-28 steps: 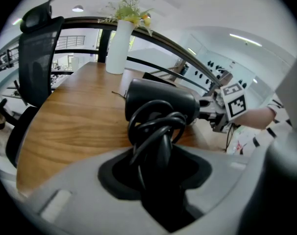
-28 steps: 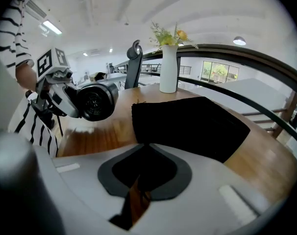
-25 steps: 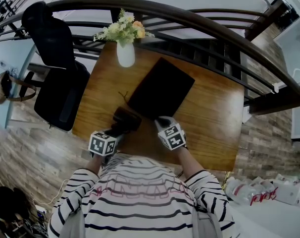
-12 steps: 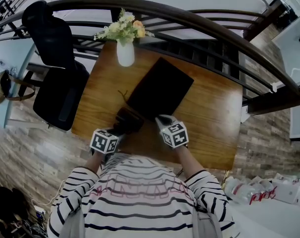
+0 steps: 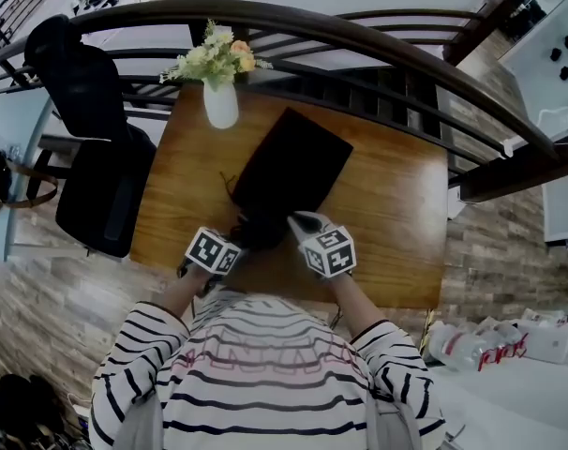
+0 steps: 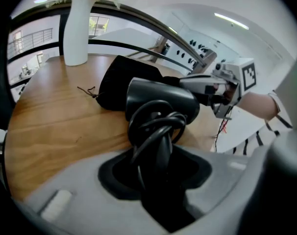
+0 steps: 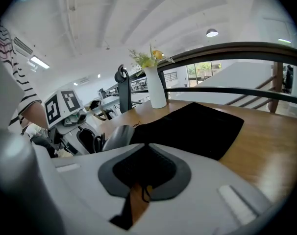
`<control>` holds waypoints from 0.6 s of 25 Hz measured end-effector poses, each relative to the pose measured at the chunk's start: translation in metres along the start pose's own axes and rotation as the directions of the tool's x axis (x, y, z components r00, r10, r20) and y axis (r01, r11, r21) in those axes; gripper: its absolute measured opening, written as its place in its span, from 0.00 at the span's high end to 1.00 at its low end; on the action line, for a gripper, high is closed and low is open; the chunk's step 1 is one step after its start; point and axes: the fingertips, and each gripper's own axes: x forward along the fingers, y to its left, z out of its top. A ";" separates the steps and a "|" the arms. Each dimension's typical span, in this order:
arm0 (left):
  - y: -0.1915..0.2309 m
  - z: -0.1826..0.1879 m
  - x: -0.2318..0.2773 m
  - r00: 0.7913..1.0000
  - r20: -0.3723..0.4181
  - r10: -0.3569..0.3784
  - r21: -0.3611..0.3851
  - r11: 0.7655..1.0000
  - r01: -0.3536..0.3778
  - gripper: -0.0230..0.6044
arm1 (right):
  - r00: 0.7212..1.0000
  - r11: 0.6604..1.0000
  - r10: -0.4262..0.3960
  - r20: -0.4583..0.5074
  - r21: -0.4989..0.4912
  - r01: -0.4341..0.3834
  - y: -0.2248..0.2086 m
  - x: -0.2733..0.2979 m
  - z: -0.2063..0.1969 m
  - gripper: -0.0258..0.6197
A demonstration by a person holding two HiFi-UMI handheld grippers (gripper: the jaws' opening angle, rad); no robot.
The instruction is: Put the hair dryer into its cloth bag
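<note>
The black hair dryer (image 6: 160,102), its cord wound round the handle, is gripped by the handle in my left gripper (image 6: 160,168). Its barrel points at the near end of the black cloth bag (image 5: 289,167), which lies flat on the wooden table (image 5: 396,214). My right gripper (image 7: 141,153) is shut on the bag's near edge, with black cloth pinched between its pads and lifted off the wood. In the head view the left gripper (image 5: 230,244) and right gripper (image 5: 300,223) stand close together, with the dryer (image 5: 258,232) between them at the bag's mouth.
A white vase of flowers (image 5: 220,104) stands at the table's far left corner. A curved dark railing (image 5: 359,36) runs behind the table. A black office chair (image 5: 87,157) stands left of it. The bag's thin drawstring (image 6: 87,91) lies on the wood.
My left gripper has carried the dryer rightward up to the bag's near end. My right gripper has risen a little with the bag's edge.
</note>
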 end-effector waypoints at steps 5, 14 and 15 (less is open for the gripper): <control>-0.008 0.005 0.008 0.998 -0.056 -0.022 0.041 0.999 0.024 0.69 | 0.999 1.000 -0.012 0.034 0.012 0.011 -0.001 -0.008 0.010 0.94; -0.017 0.016 0.021 0.995 -0.087 -0.048 0.059 0.997 0.053 0.69 | 0.998 0.999 -0.034 0.046 0.014 0.033 -0.005 -0.018 0.009 0.94; -0.016 0.018 0.021 0.996 -0.080 -0.047 0.047 0.998 0.051 0.69 | 0.998 0.999 -0.035 0.043 0.011 0.035 -0.005 -0.020 0.007 0.94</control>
